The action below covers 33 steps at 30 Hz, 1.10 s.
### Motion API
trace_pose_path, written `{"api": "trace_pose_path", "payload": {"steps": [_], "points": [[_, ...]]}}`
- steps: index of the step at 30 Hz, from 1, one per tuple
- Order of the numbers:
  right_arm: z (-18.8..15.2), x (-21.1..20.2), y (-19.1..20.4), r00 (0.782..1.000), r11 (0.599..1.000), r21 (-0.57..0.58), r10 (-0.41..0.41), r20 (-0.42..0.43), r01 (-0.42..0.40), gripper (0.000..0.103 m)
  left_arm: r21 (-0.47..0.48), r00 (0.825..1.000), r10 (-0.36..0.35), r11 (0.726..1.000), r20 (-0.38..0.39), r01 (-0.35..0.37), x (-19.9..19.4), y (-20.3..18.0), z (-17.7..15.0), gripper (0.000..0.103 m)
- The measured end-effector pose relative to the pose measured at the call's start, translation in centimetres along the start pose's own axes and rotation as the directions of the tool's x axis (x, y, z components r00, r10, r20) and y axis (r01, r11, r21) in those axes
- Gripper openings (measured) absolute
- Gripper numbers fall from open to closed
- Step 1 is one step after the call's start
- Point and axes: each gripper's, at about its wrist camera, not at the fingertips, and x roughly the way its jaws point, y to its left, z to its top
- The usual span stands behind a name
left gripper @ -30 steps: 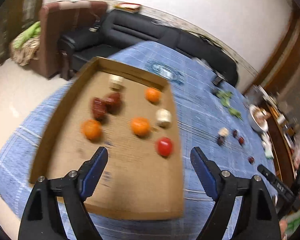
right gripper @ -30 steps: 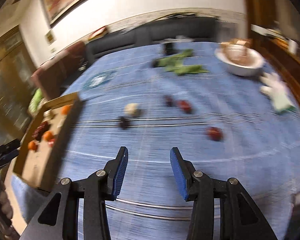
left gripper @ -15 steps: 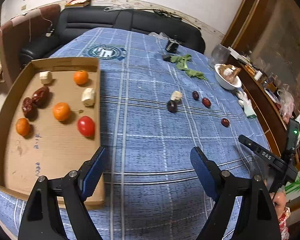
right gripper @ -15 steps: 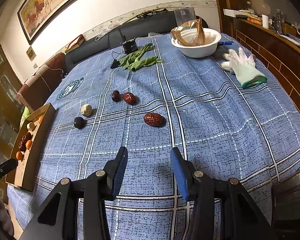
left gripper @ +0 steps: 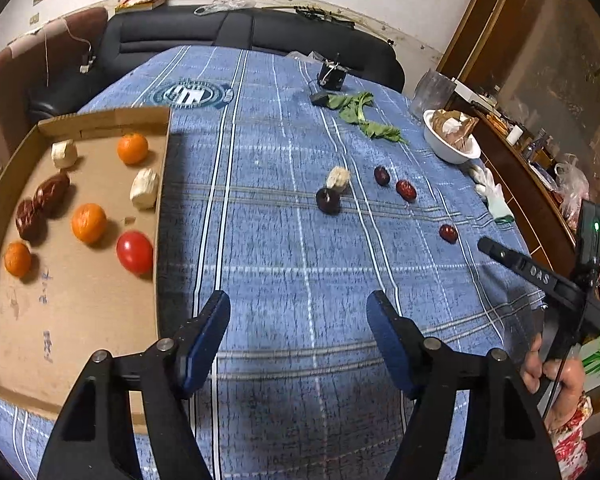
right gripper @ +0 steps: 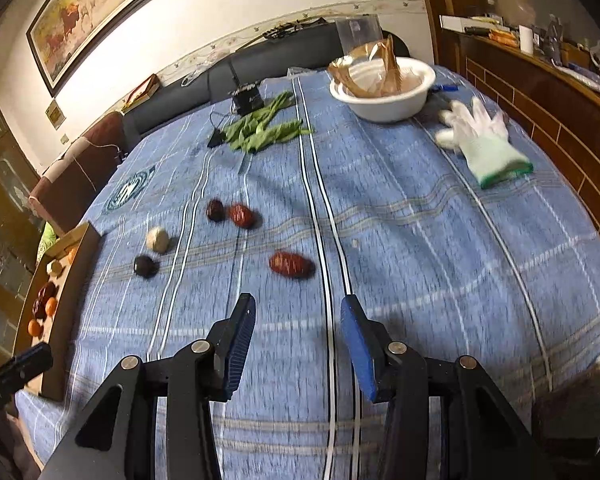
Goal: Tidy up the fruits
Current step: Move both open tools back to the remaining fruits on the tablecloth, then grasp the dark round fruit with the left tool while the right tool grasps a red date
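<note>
Since half a second ago the left tool [left gripper: 298,312] has been swinging rightward, so the cardboard tray [left gripper: 162,184] is now sitting further toward nine o'clock, and the right tool [right gripper: 296,314] has been closing in on the loose fruit. Both tools are hanging spread apart over the worktop [left gripper: 268,240], pinching nothing.

The tray's left wall is being cut off by the left view's edge. In the right view, blur is smearing the fruit outlines.

Inside the tray, three oranges [left gripper: 89,223], a tomato [left gripper: 135,251], two pale chunks [left gripper: 144,188] and two dark dates [left gripper: 52,194] are lying. At twelve o'clock of the left tool a dark round fruit [left gripper: 328,200] is touching a pale lump [left gripper: 338,178]. Further right, a dark date [left gripper: 381,175] and a red date [left gripper: 406,190] are lying just beside each other. The lone red date [right gripper: 291,265] is lying at twelve o'clock of the right tool, its long axis running ten to four.
</note>
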Motion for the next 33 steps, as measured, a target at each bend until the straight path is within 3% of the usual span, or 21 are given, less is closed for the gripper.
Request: {"api": "trace_pose_path", "payload": {"steps": [6, 10, 26, 33], "points": [[3.0, 1.9, 0.6, 0.998, 1.0, 0.001, 0.003, 0.065, -0.003, 0.049, 0.035, 1.0, 0.012, 0.999, 0.022, -0.013, 1.5, -1.3, 1.8, 0.07], [2.8, 3.0, 0.3, 0.997, 1.0, 0.014, 0.011, 0.08, -0.012, 0.048, 0.072, 0.999, 0.045, 0.996, 0.005, -0.045, 3.8, -2.1, 2.6, 0.07], [1.2, 5.1, 2.3, 0.999, 0.984, -0.171, -0.049, 0.003, 0.048, 0.048, 0.117, 0.996, 0.079, 0.99, -0.047, -0.073, 11.8, -4.3, 6.4, 0.07], [1.2, 5.9, 1.5, 0.998, 0.988, -0.146, -0.046, -0.031, 0.041, 0.048, 0.109, 0.998, 0.049, 0.993, -0.049, -0.043, 12.8, -3.8, 6.3, 0.07]]}}
